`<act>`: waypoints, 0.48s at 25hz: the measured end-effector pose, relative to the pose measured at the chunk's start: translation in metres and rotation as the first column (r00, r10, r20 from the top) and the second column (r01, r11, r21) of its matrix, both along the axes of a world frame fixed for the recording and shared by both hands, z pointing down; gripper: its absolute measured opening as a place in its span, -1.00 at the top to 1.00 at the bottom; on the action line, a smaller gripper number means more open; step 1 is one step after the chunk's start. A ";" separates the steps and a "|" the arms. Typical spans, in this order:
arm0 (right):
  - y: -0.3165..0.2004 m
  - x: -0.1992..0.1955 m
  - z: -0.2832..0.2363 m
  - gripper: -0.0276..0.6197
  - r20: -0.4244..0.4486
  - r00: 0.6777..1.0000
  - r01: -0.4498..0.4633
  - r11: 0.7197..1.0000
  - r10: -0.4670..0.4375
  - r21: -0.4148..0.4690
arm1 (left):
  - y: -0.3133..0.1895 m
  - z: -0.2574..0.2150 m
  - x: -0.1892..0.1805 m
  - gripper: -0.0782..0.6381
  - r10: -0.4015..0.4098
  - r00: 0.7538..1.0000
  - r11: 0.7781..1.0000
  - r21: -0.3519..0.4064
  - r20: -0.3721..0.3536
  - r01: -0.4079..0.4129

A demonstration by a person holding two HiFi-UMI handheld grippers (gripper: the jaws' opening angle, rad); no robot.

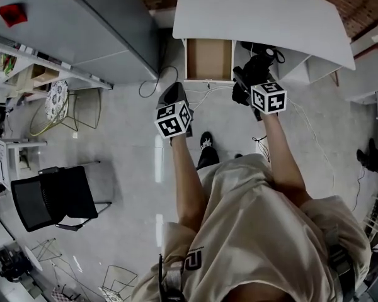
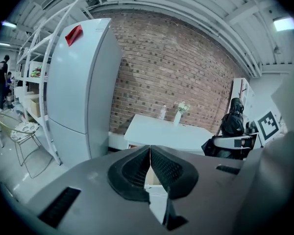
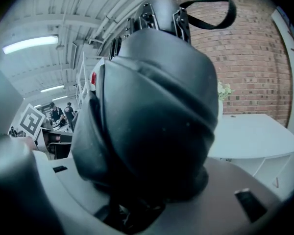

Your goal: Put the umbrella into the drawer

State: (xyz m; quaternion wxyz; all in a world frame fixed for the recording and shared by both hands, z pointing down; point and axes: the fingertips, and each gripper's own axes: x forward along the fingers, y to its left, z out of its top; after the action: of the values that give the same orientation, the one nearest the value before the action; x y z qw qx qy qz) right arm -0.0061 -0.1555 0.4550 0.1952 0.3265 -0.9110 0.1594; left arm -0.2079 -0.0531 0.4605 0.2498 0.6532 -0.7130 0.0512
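Right gripper view: black folded fabric umbrella (image 3: 147,106) fills the frame, its pleated canopy bunched, with metal rib tips and a black strap loop (image 3: 211,9) at top. The right gripper (image 1: 251,87) is clamped onto it. Head view: the umbrella is held above the grey floor (image 1: 132,156), just beside the open wooden-bottomed drawer (image 1: 209,60), not in it. The drawer shows bare brown board and sticks out from under the white curved-edge desk (image 1: 258,11). Left gripper (image 2: 150,166): ribbed black pads pressed together, near the drawer's left front. Black-and-white square markers cover the left cube (image 1: 173,119) and right cube (image 1: 269,97). Tall grey fridge (image 2: 83,82) with a red patch (image 2: 73,34) stands left of the desk, with the red brick wall (image 2: 186,67) behind.
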 end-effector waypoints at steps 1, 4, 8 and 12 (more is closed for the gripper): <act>-0.005 -0.004 -0.001 0.06 -0.003 1.000 -0.006 1.000 0.006 0.005 | -0.006 0.000 -0.006 0.75 0.006 1.000 1.000 0.001 0.000 -0.006; -0.016 -0.016 0.000 0.06 -0.007 1.000 -0.026 1.000 0.026 0.010 | -0.023 0.004 -0.028 0.75 0.015 1.000 1.000 -0.001 -0.015 -0.015; -0.027 -0.028 0.013 0.06 -0.008 0.997 -0.071 0.997 0.071 -0.021 | -0.043 0.008 -0.061 0.75 0.005 0.995 1.000 0.013 -0.096 -0.003; -0.037 -0.030 0.026 0.06 -0.031 0.989 -0.143 0.989 0.142 -0.033 | -0.062 0.021 -0.071 0.75 0.074 0.993 0.997 -0.002 -0.094 -0.074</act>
State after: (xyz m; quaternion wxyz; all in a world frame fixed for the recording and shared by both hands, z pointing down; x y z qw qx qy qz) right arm -0.0362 -0.1926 0.4814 0.2018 0.3896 -0.8795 0.1844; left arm -0.2789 -0.1146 0.4816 0.2829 0.6802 -0.6755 0.0316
